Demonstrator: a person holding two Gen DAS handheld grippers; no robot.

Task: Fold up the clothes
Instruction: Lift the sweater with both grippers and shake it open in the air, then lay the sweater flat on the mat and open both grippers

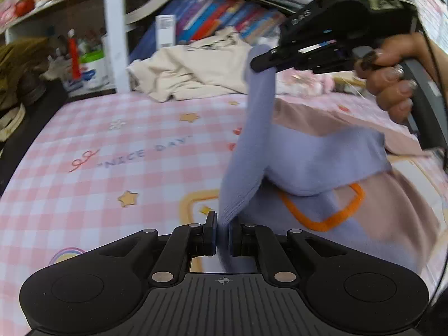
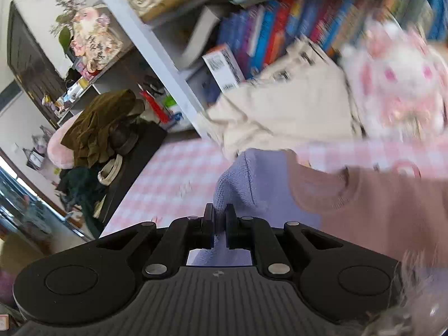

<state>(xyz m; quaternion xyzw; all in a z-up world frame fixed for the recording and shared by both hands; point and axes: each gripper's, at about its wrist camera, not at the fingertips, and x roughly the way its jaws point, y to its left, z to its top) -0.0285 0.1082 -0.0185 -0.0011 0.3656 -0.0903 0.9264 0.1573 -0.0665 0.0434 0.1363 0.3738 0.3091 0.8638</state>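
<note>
Pink check bedsheet (image 1: 112, 151) w/ stars, bookshelf (image 1: 212, 19) behind, beige garment (image 1: 196, 72) piled.

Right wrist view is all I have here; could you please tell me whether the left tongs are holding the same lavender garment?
Observer: Yes, the left tongs are shut on the lavender garment, pinching an edge of it.
Operator: Thank you. Does the cloth lift off the bed?
Observer: It does; a strip rises from the left tongs to the right tongs, held above the bed.
Operator: Is there anything printed on the bedsheet?
Observer: The pink checked bedsheet reads "NICE DAY", with small stars.
</note>
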